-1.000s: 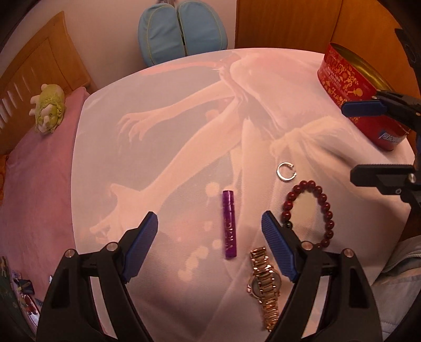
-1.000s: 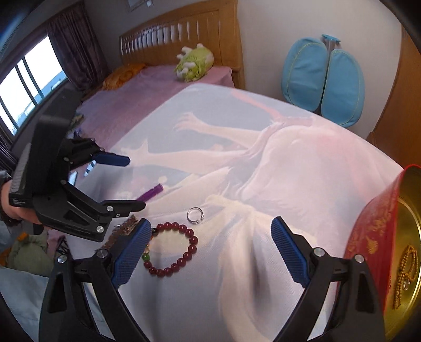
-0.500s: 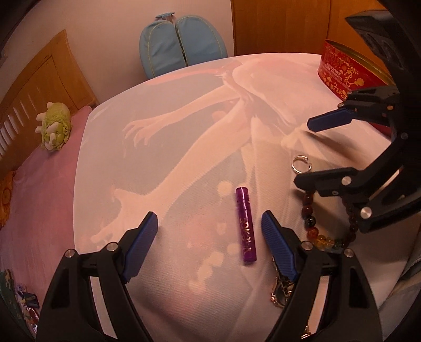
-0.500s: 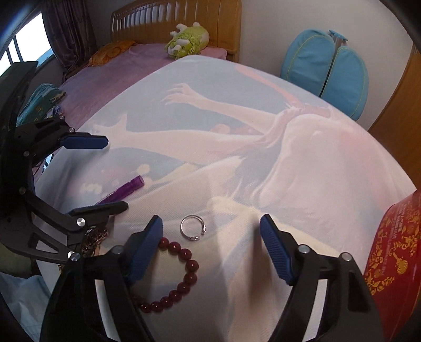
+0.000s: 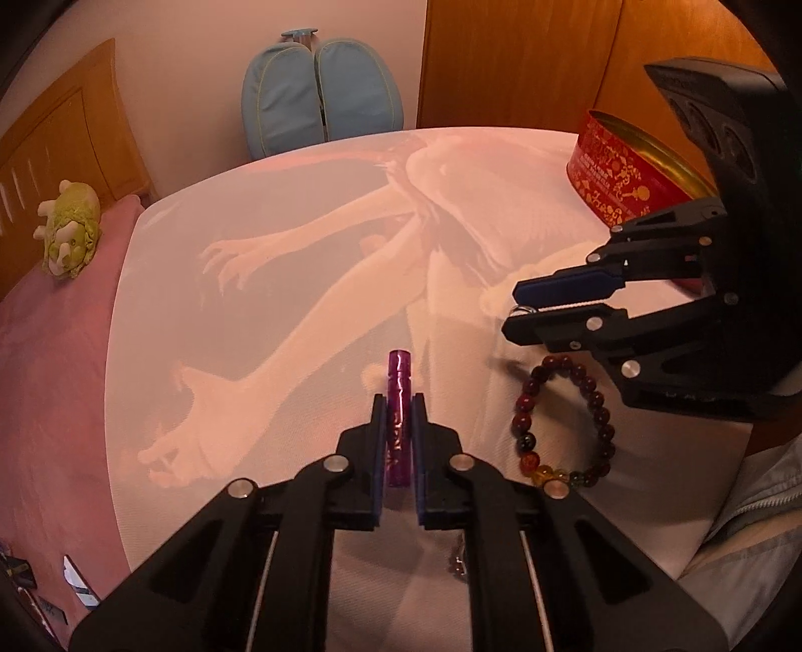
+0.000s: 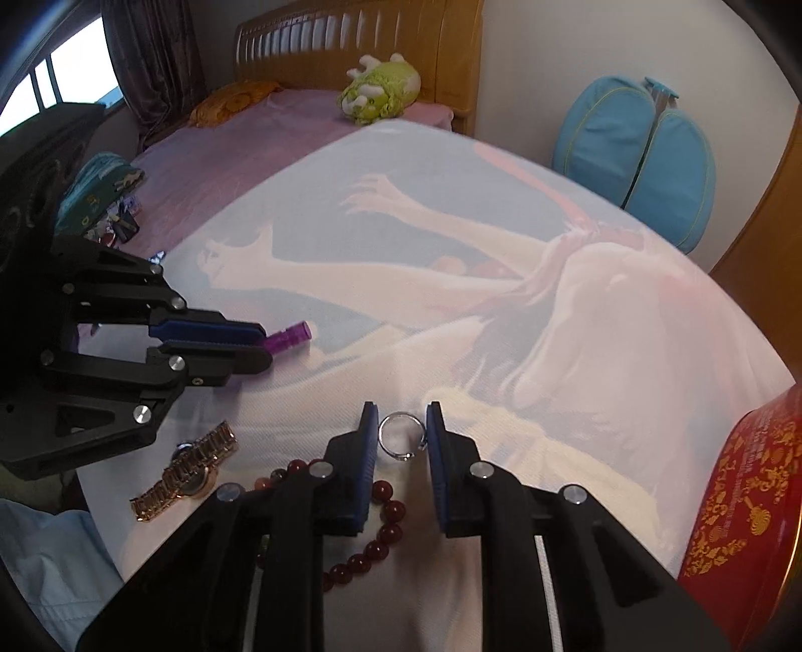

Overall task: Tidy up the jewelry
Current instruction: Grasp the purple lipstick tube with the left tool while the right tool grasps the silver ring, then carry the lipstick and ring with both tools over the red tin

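My left gripper [image 5: 398, 401] is shut on a purple tube [image 5: 398, 381] lying on the printed white cloth; it also shows in the right wrist view [image 6: 288, 337]. My right gripper [image 6: 401, 416] is shut on a silver ring [image 6: 398, 435], with its pads touching both sides; the ring barely shows in the left wrist view [image 5: 523, 310]. A dark red bead bracelet [image 5: 596, 401] lies just behind the right gripper, also in the right wrist view [image 6: 386, 521]. A gold watch [image 6: 185, 471] lies at the cloth's near edge. A red tin [image 5: 626, 173] stands open at the right.
A green plush toy [image 6: 378, 88] lies on the pink bed by the wooden headboard [image 6: 351, 45]. A blue cushion [image 5: 321, 90] leans on the far wall. A wooden wardrobe [image 5: 526, 60] stands behind the tin. Small items [image 6: 108, 210] lie on the bed.
Both grippers have closed: the left on the purple tube, the right on the silver ring. Both have moved forward and down to the cloth.
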`<state>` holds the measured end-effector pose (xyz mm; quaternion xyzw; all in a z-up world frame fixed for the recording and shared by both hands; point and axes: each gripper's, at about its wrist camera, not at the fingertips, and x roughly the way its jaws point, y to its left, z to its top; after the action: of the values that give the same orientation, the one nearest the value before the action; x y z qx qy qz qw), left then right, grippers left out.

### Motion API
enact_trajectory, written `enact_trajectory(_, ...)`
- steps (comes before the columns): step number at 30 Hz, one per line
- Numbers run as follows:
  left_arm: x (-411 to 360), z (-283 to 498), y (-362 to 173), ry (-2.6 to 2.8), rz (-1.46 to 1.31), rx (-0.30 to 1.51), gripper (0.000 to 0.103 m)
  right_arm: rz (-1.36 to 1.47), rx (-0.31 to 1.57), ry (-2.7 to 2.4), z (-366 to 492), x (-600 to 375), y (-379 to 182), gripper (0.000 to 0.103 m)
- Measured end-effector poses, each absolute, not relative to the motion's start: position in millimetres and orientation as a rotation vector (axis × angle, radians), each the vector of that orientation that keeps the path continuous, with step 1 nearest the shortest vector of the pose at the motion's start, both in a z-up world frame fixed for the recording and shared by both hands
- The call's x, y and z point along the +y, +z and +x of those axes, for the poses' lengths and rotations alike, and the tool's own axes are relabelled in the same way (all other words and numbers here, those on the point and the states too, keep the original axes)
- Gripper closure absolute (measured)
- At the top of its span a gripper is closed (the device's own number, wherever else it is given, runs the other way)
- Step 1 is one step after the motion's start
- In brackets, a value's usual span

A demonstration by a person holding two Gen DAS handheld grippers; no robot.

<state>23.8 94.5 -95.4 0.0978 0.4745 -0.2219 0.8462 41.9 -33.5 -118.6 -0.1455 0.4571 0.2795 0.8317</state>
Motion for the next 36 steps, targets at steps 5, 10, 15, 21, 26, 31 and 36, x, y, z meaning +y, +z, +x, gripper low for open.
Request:
enact_trajectory(5, 85, 32, -72, -0.479, 0.133, 0.976, 0.093, -0.222, 0.893, 0.58, 37, -61, -84, 0.082)
enact_trajectory(10, 68, 42, -43, -0.5, 0.079, 0.932, 0.093, -0.122, 0.802, 0.536, 28, -102, -45, 0.082)
enact_trajectory(15, 44, 44, -24, -0.546, 0.097, 0.888, 0.093, -0.054, 0.731, 0.452, 22, -149, -12, 0.082)
enact_trajectory(21, 19, 48, -9, -0.605, 0.073, 0.859, 0.093, 0.017, 0.66, 0.338, 6, -205, 13, 0.082)
enact_trajectory(26, -4, 47, 4, -0.643, 0.1, 0.83, 0.093, 0.058, 0.634, 0.237, -5, -249, 20, 0.082)
enact_trajectory(31, -37, 49, 15, -0.694, 0.121, 0.816, 0.093, 0.108, 0.618, 0.152, -19, -287, 19, 0.082)
enact_trajectory(36, -66, 49, 25, -0.753, 0.142, 0.792, 0.093, 0.154, 0.612, 0.096, -33, -315, 18, 0.082)
